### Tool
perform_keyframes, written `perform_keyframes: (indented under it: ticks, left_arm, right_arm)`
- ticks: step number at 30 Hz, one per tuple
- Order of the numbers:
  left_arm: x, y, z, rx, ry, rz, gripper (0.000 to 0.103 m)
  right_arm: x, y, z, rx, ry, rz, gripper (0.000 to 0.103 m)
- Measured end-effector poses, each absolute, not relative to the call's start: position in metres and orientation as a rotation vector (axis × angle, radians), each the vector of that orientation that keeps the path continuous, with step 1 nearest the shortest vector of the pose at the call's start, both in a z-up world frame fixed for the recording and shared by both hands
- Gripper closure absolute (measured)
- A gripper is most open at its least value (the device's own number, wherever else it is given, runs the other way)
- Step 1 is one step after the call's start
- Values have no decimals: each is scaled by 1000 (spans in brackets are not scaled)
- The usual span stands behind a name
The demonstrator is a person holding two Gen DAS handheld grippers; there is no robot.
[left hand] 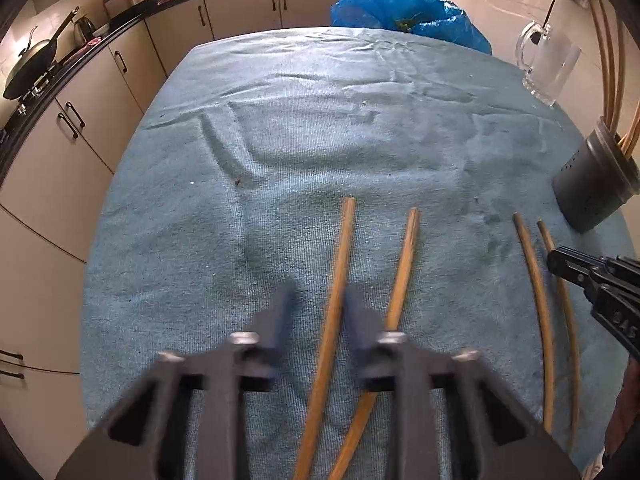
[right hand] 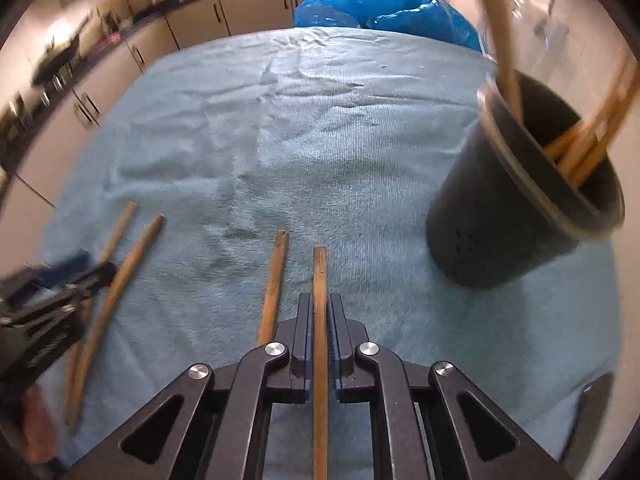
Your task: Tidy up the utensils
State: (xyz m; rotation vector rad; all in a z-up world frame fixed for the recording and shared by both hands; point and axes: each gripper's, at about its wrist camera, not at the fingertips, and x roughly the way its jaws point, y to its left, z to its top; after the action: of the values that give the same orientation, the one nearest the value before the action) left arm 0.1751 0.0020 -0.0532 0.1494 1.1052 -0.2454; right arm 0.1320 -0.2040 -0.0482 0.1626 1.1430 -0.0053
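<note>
Four loose chopsticks lie on the blue towel (left hand: 280, 128), and the dark utensil holder (right hand: 516, 216) serves as the landmark for all of them. Nearest the holder, on its near-left side, is the chopstick (right hand: 320, 320) pinched between the pads of the right gripper (right hand: 320, 308); the jaws are pressed against its sides. Just beside it, one step further from the holder, lies a second chopstick (right hand: 274, 284), flat on the cloth. Further still from the holder, the left gripper (left hand: 316, 308) has its fingers spread either side of a third chopstick (left hand: 336, 292) without touching it. The fourth chopstick (left hand: 402, 276) lies just on the holder's side of that gripper's right finger, passing under the gripper further back. Inside the holder, several more chopsticks (right hand: 588, 144) stand leaning against its rim. Beyond the holder, toward the far edge of the towel, stands a clear glass mug (left hand: 548, 64). Behind the far edge sits a blue plastic bag (left hand: 400, 4), and kitchen cabinets (left hand: 92, 92) run along the side well apart from the holder.
</note>
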Motion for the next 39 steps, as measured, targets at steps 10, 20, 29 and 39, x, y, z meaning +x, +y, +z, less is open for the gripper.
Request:
perform_keyframes:
  ticks: [10, 20, 29, 39]
  left_arm:
    - [134, 44, -18, -83, 1013, -293, 96]
    - [79, 42, 63, -160, 799, -352, 96]
    - [35, 4, 107, -112, 700, -436, 96]
    - [16, -21, 119, -61, 696, -465, 96]
  right_arm:
    - [66, -223, 5, 263, 882, 128, 95]
    - [7, -220, 64, 244, 586, 233, 95]
    - [-36, -230, 92, 270, 408, 255, 95]
    - [-58, -242, 106, 261, 330, 253, 95]
